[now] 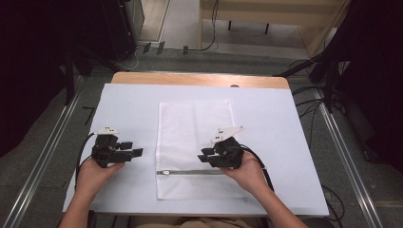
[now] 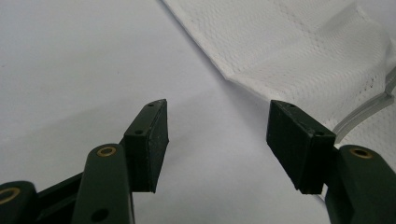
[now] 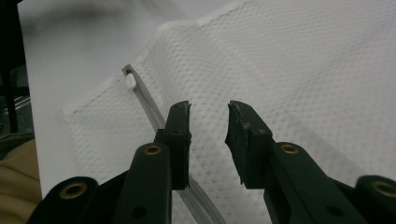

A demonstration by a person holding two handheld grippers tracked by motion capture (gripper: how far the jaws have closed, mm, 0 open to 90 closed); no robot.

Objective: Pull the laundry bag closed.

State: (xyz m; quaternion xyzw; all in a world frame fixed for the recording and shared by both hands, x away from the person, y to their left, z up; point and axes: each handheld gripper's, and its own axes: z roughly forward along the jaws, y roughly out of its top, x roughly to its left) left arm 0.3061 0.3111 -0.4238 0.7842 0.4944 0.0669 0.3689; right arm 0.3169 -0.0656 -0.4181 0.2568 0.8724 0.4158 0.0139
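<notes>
Hovering my right gripper (image 3: 208,140), jaws narrowly parted and empty, directly over the zipper (image 1: 190,172) running crosswise near the mesh bag's (image 1: 195,142) near edge, I rest my left gripper (image 1: 132,148), wide open, left of it.

I can read no writing anywhere: no label, brand, number or sign on the white mesh bag (image 1: 195,142), on its zipper (image 1: 190,172), on the white sheet over the bench (image 1: 128,104), or on my black jaws and their brass rivets.
</notes>
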